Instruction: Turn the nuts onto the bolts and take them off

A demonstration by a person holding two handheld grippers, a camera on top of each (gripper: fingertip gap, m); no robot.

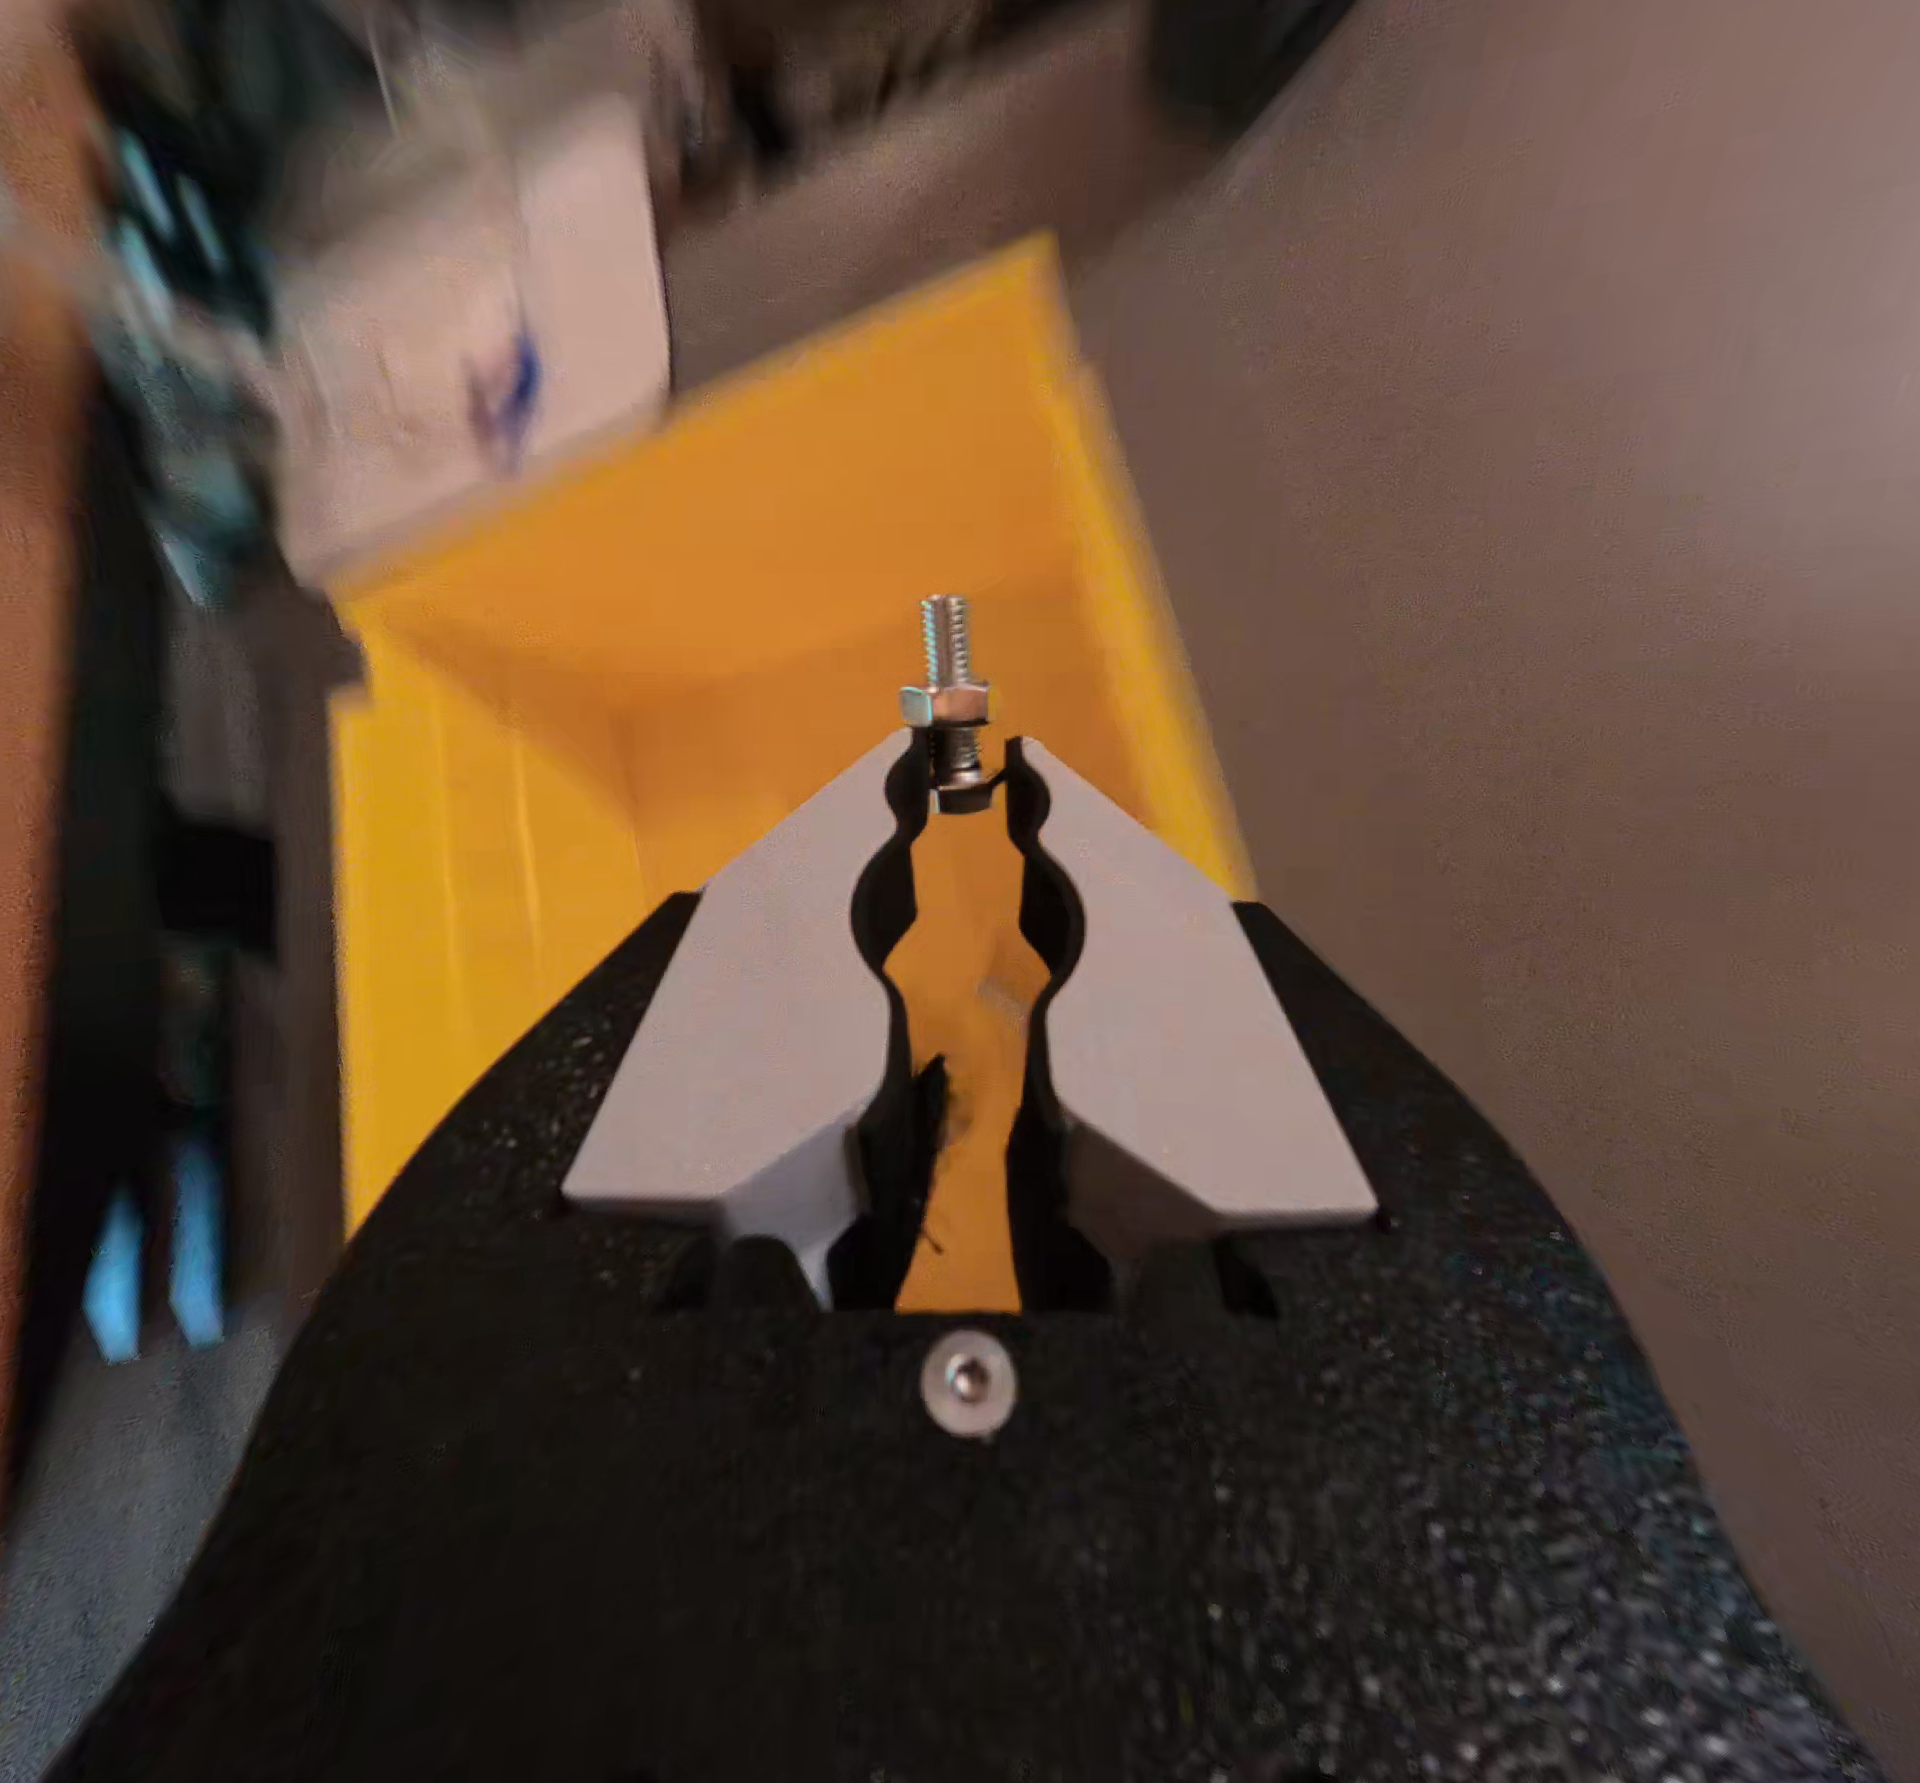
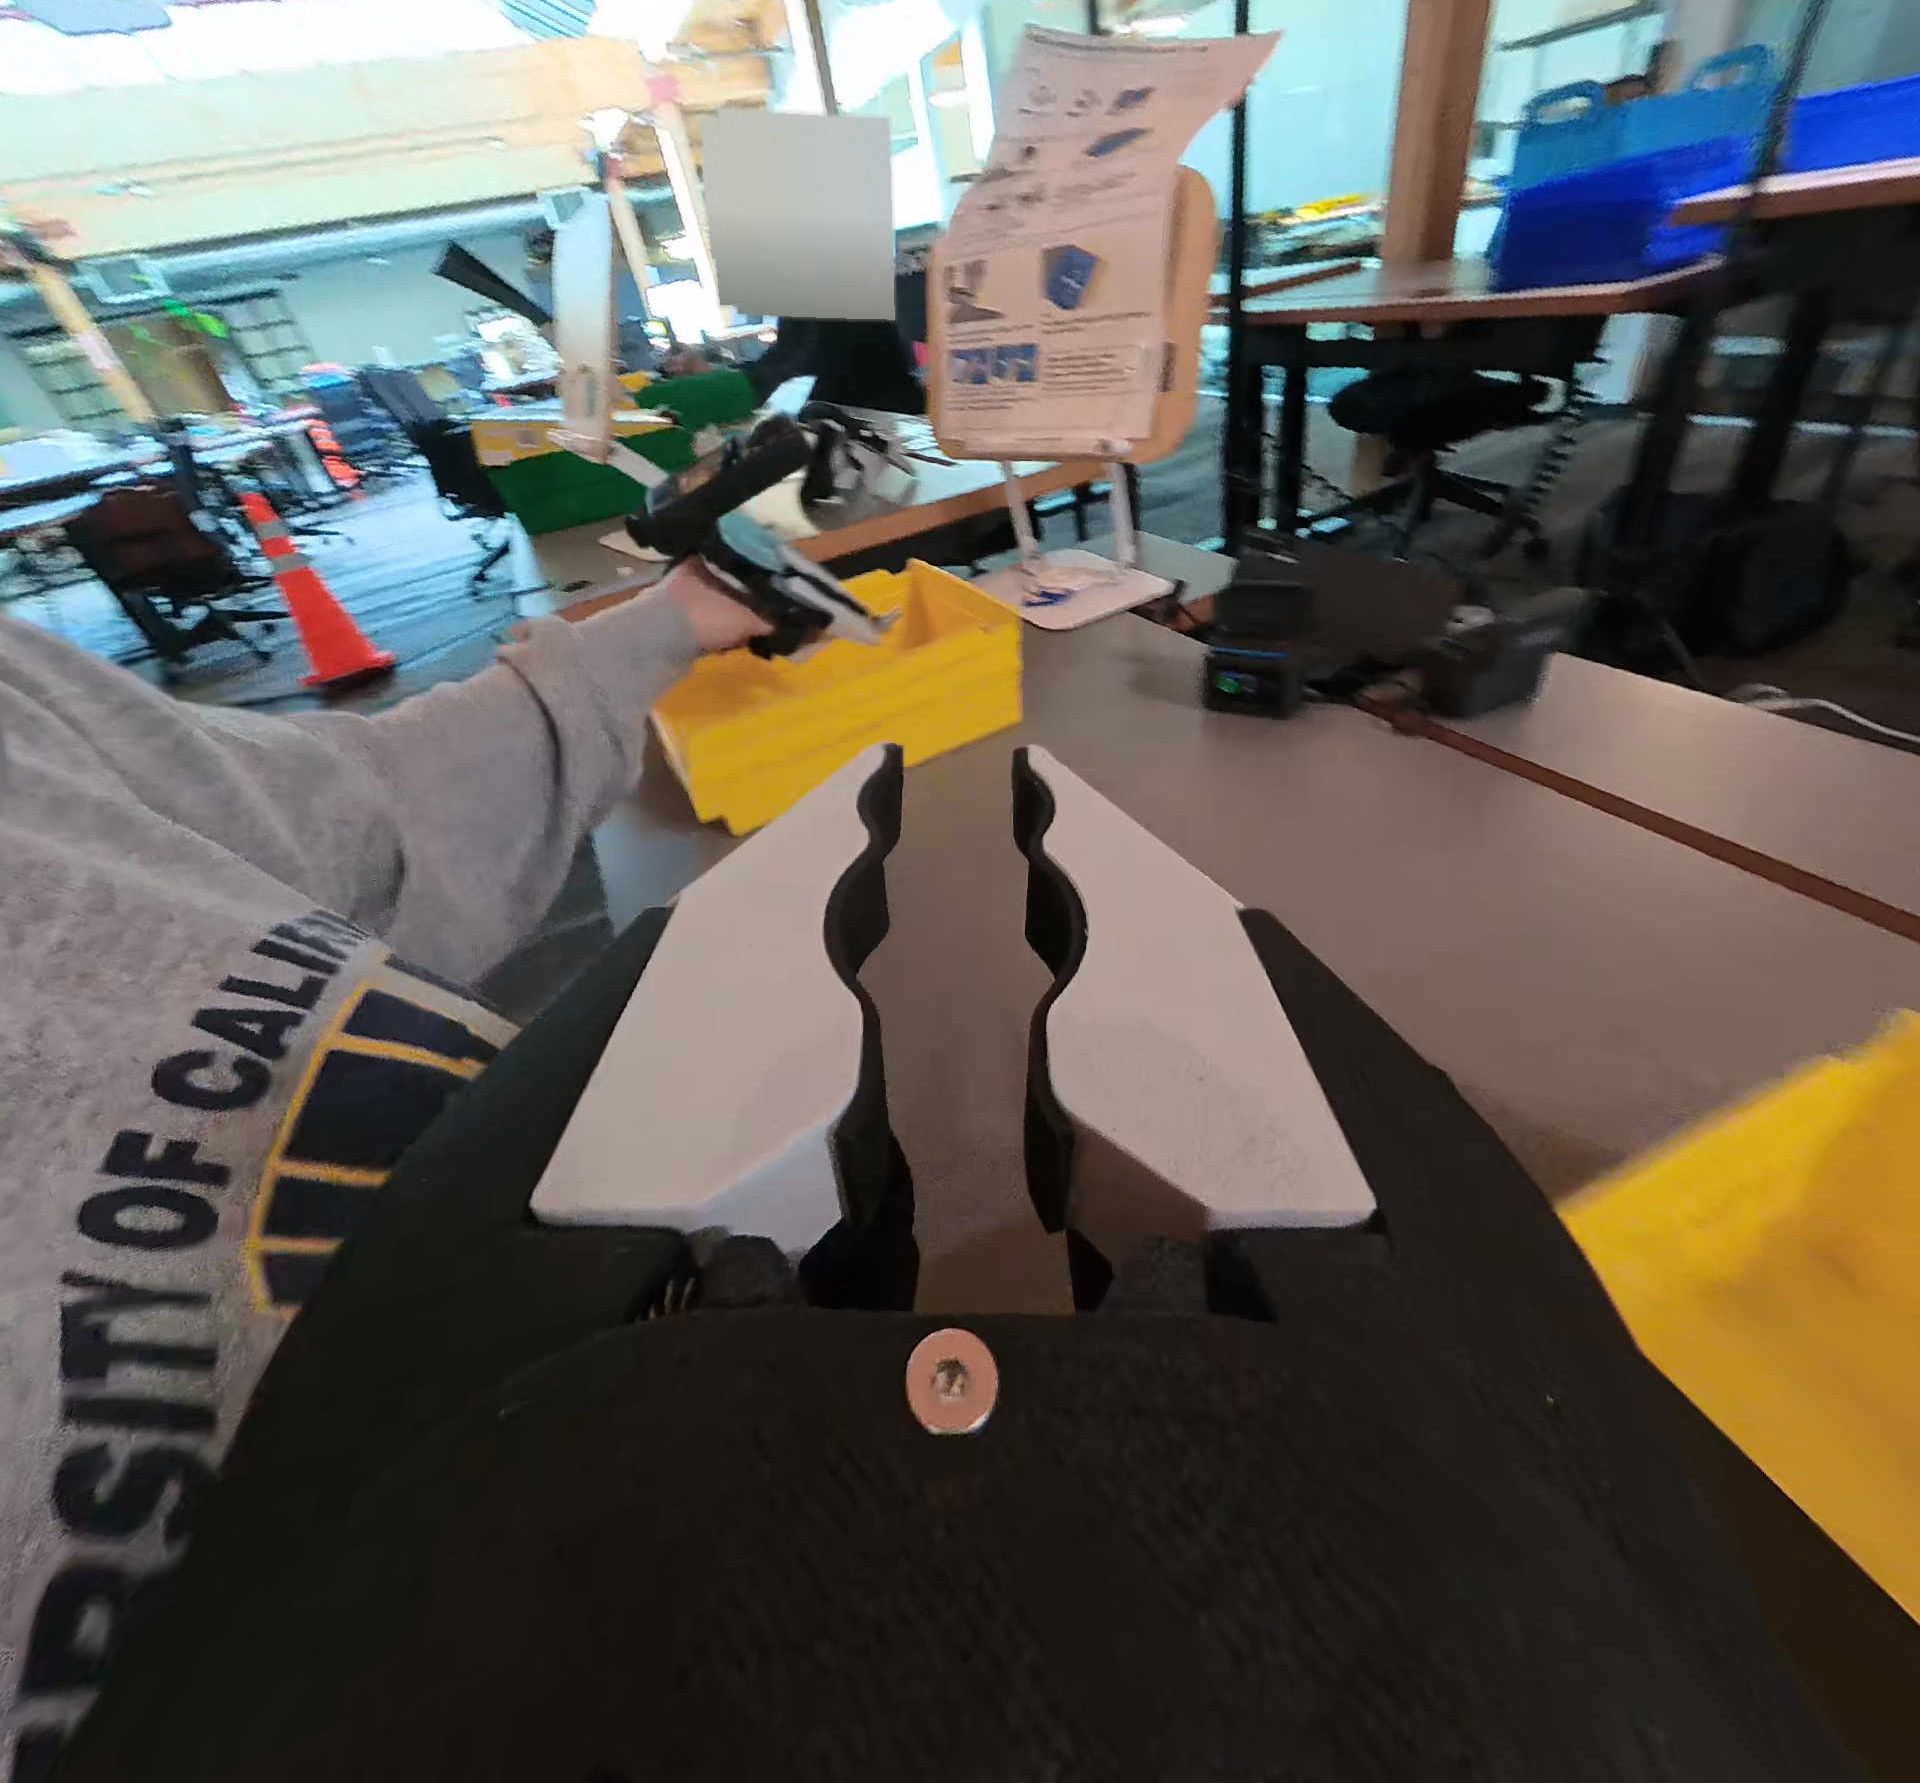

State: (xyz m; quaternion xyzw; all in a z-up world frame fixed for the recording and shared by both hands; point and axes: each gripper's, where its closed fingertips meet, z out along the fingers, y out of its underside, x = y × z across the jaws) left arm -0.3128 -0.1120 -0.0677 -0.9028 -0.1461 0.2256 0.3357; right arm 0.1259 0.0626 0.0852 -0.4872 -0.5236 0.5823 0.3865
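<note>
Left gripper (image 1: 958, 765): closed on the head end of the bolt (image 1: 943, 653), held above the yellow bin (image 1: 727, 590).
Right gripper (image 2: 958, 767): parted and empty, hovering over the grey surface (image 2: 1455, 902), well apart from the left gripper.
Nut (image 1: 943, 703): threaded partway down the bolt, just beyond the fingertips.
Handling: likely light, rigid, smooth steel; prone to slip or pivot in a tip pinch.
Hold: the nut's flats for turning; the bolt head for bracing.
Second bin (image 2: 1766, 1318): yellow, near the right gripper.
</note>
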